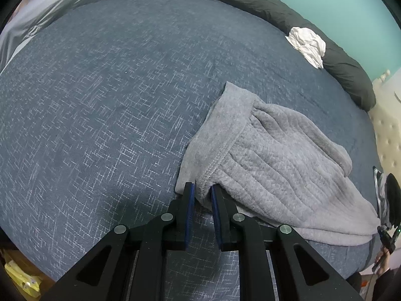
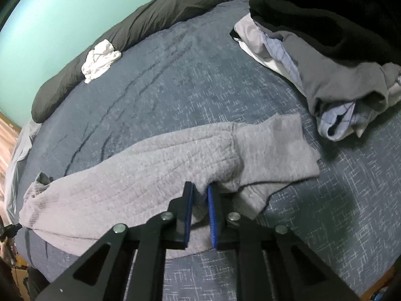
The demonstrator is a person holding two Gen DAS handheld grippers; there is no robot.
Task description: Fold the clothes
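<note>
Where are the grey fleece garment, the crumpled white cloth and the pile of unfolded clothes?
grey fleece garment (image 2: 140, 165): right wrist view, on its quilted middle.
crumpled white cloth (image 1: 308, 46): left wrist view, on its centre folds.
pile of unfolded clothes (image 2: 333, 80): right wrist view, on the dark grey piece.
</note>
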